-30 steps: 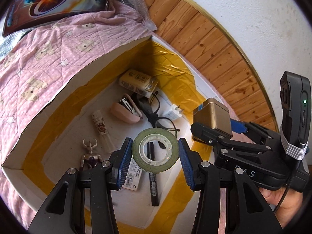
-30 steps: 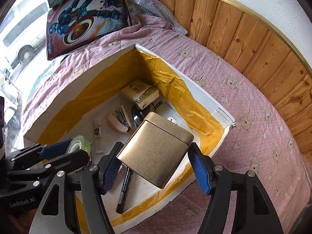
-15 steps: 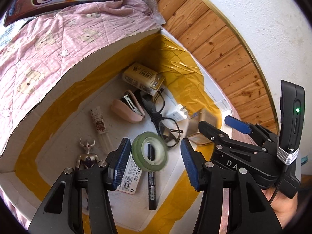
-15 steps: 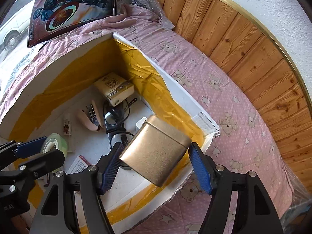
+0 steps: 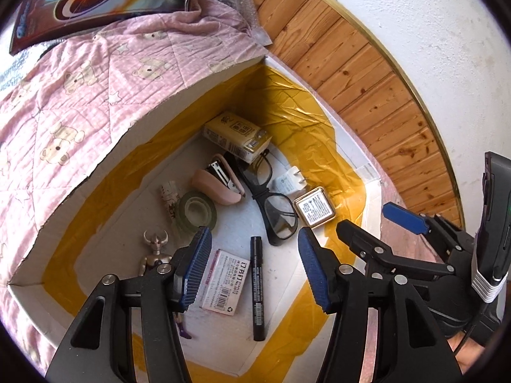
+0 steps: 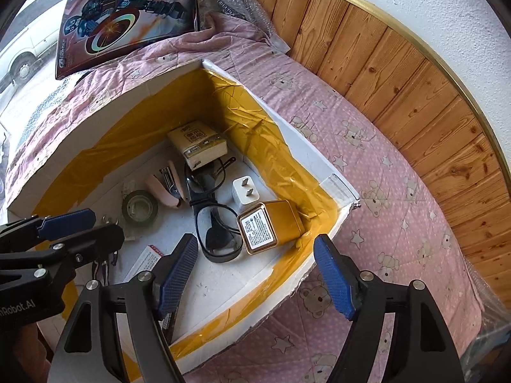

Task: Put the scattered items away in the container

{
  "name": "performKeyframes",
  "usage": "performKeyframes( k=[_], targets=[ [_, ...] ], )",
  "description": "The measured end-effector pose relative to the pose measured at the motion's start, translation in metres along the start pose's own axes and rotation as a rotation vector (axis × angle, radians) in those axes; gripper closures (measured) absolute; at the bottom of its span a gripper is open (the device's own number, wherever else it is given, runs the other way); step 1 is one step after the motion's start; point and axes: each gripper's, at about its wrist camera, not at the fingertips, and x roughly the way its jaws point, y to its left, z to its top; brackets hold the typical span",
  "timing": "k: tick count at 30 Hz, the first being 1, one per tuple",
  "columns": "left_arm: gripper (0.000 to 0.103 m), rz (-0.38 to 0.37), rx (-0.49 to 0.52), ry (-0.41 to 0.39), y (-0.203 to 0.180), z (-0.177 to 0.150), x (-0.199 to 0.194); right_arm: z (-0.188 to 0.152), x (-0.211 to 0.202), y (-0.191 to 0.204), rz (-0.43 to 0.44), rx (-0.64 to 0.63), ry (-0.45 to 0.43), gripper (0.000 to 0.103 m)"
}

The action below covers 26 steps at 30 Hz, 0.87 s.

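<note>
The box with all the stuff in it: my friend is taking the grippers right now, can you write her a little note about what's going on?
Left gripper: jaws opening, nothing between them, above the box.
Right gripper: jaws opening, nothing between them, over the box's near corner.
In the box: green tape roll beside the pink stapler, gold tin on its side in the corner by the white charger, plus glasses, marker, toy figure, staples packet and tissue pack.
Done: tape and tin are both in.
Left: no loose items show on the pink blanket; check outside these views.
</note>
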Motion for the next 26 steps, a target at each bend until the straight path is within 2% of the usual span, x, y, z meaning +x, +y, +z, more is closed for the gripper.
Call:
performKeyframes(
  k=[7,11,18,22,26],
  targets=[
    [0.044,0.098,0.091,-0.078,-0.006,-0.006,-0.017,-0.016,-0.023,0.011,0.007,-0.029,-0.007,0.027],
    [0.044,0.127,0.140,-0.120,-0.010,-0.011,-0.029,-0.032,-0.040,0.024,0.001,-0.075,-0.020,0.027],
    [0.043,0.117,0.202,-0.159,-0.016,-0.028,-0.047,-0.070,-0.069,0.056,-0.025,-0.186,-0.041,0.027],
    [0.039,0.086,0.195,-0.198,-0.014,-0.043,-0.063,-0.092,-0.075,0.074,-0.061,-0.265,-0.034,0.027],
    [0.039,0.086,0.180,-0.174,-0.008,-0.061,-0.067,-0.108,-0.077,0.083,-0.080,-0.301,-0.021,0.027]
  ],
)
